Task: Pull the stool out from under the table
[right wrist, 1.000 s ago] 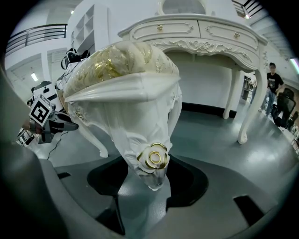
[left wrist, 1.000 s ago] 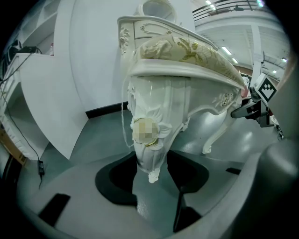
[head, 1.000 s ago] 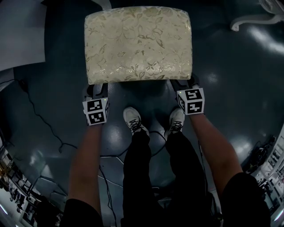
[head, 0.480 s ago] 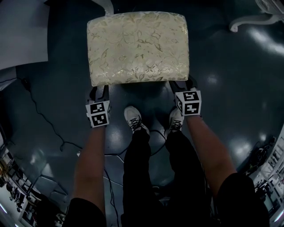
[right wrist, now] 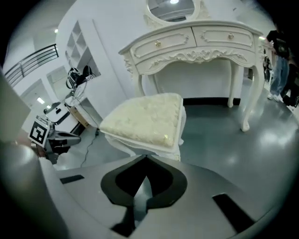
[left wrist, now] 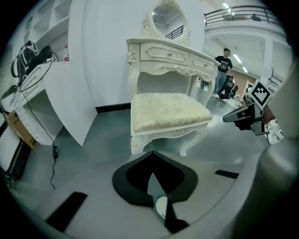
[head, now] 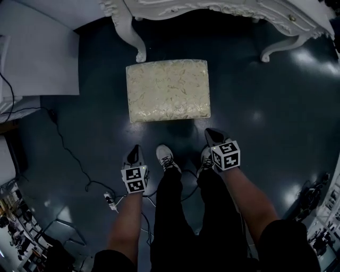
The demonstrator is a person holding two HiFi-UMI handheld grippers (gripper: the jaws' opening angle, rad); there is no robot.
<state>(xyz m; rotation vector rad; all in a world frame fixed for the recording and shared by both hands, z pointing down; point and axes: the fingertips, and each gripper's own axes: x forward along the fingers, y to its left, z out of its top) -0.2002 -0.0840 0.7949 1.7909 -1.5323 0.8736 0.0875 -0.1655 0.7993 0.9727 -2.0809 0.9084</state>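
The stool [head: 168, 89], with a cream floral cushion and white carved legs, stands on the dark floor just in front of the white dressing table [head: 212, 8], out from under it. Both grippers are drawn back from it, near the person's feet. My left gripper [head: 134, 151] is shut with nothing in it, a good way short of the stool's near left corner. My right gripper [head: 212, 134] is also shut and empty, below the near right corner. The stool [left wrist: 166, 112] lies ahead of the closed left gripper [left wrist: 152, 173]. The stool [right wrist: 145, 119] lies ahead of the closed right gripper [right wrist: 144, 179].
A white panel [head: 37, 58] leans at the left, and a black cable [head: 69, 154] runs across the floor beside it. The person's white shoes [head: 166, 158] stand between the grippers. Another person [left wrist: 224, 63] stands far off behind the table.
Both grippers have pulled back from the stool's near corners and their jaws have closed. The view has drawn back, so the table now shows above the stool.
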